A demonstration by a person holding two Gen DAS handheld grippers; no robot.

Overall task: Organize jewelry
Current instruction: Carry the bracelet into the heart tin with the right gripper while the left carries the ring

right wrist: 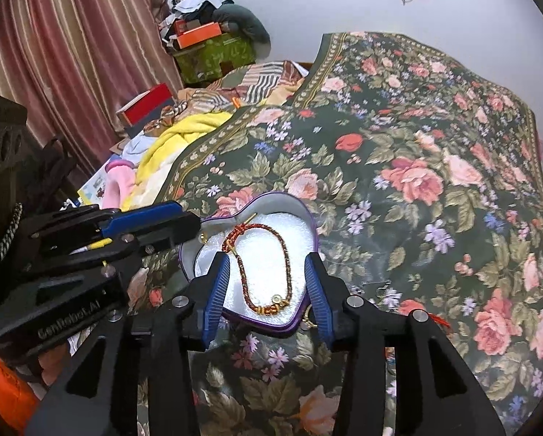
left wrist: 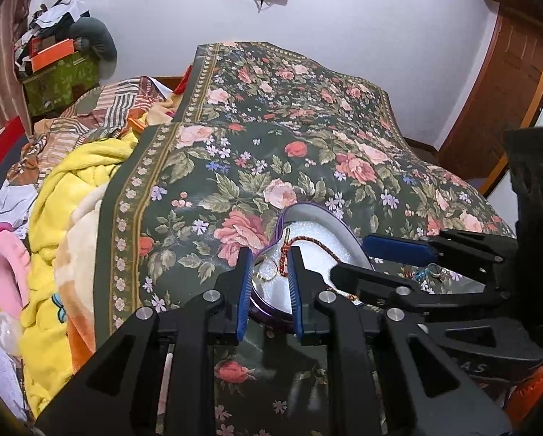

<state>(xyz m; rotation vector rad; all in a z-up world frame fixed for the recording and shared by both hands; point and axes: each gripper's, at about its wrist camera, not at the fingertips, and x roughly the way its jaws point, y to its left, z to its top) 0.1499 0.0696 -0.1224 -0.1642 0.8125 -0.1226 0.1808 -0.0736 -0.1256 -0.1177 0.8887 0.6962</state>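
Bed (right wrist: pixel 417 138): floral cover, carrying the tin.
Heart-shaped tin (right wrist: pixel 308 218): open, white foam lining.
Necklace (right wrist: pixel 246 279): red-gold, inside tin; beads at 6 o'clock.
Right claw (right wrist: pixel 269 292): parted, empty, astride tin.
Left claw (left wrist: pixel 269 276): narrow gap; grip cannot be told.
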